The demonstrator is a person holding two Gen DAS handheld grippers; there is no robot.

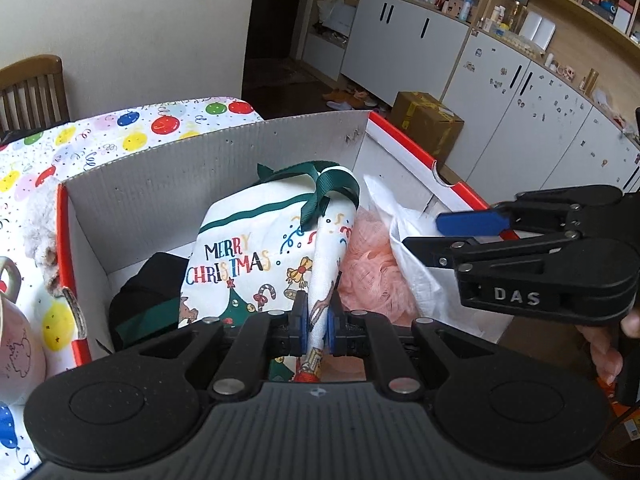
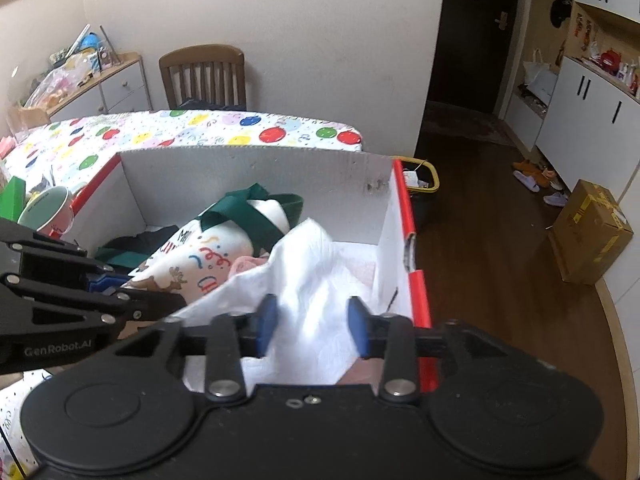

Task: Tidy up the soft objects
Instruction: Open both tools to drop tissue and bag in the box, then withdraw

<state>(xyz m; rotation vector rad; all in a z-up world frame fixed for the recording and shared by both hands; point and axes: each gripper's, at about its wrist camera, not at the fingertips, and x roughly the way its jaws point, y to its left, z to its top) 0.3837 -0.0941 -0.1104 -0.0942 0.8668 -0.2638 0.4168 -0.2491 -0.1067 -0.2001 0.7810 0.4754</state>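
Observation:
A white cardboard box with a red rim sits on the table and holds soft things. My left gripper is shut on a fold of the "Merry Christmas" cloth, which has green ribbon straps and lies in the box. To its right are a pink fluffy piece and a white cloth. A dark green-and-black garment lies to its left. My right gripper is open, and the white cloth lies loosely between its blue pads.
A beige plush toy leans on the box's left wall outside. A mug stands left of the box on the balloon-print tablecloth. Beyond are a wooden chair, a brown carton on the floor and white cabinets.

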